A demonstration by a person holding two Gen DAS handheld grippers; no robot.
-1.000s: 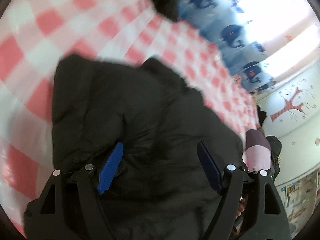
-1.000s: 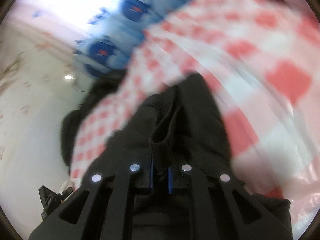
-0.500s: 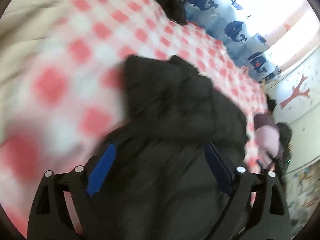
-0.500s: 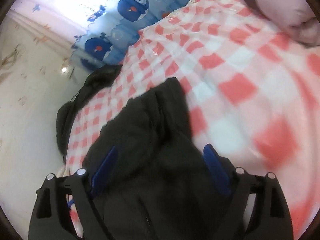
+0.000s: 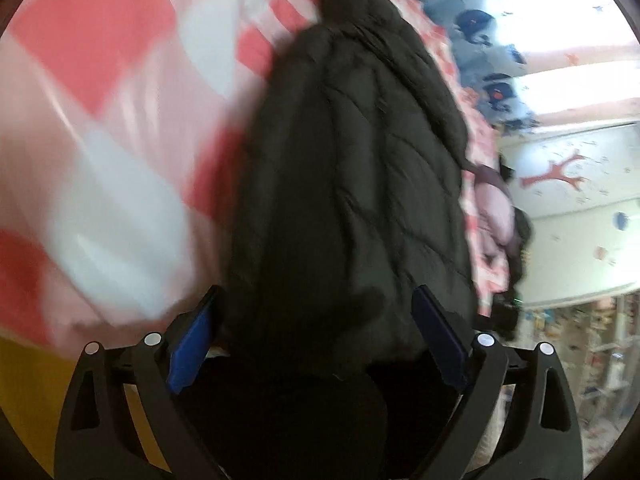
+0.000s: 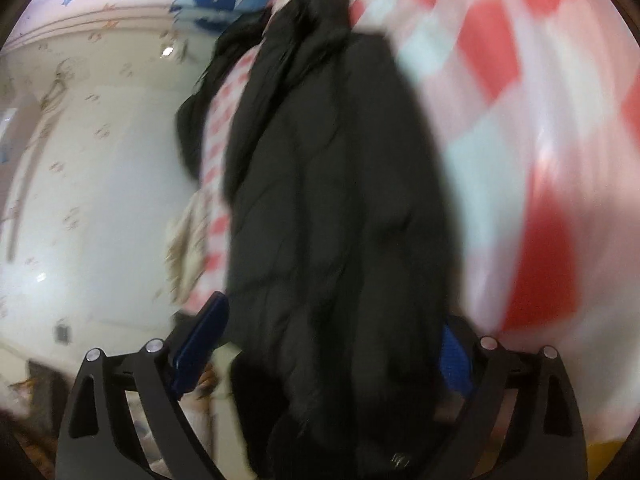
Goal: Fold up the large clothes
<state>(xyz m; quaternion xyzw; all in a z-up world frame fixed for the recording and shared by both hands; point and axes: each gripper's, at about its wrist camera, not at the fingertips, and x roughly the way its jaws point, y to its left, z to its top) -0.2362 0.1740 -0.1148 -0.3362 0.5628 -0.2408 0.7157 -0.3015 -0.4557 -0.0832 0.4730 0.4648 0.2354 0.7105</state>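
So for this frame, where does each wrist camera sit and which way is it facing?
Left wrist: on the left hand-held gripper, angled down along the dark padded jacket on the pink checked sheet; its own blue-padded fingers show, spread open.
Right wrist: on the right hand-held gripper, looking down the same jacket; its fingers spread open.
Shared: jacket, sheet, whale curtain.

Red-and-white checked glossy bedcover (image 5: 120, 128): fills left of left-wrist view, right of right-wrist view. Blue whale-print curtain (image 5: 480, 32): upper right, beside bright window. Cream wall with red branch-shaped sticker (image 5: 556, 172): right. Pink soft garment (image 5: 496, 216): right edge of bedcover. Cream fabric (image 6: 188, 248): centre left, right-wrist view.
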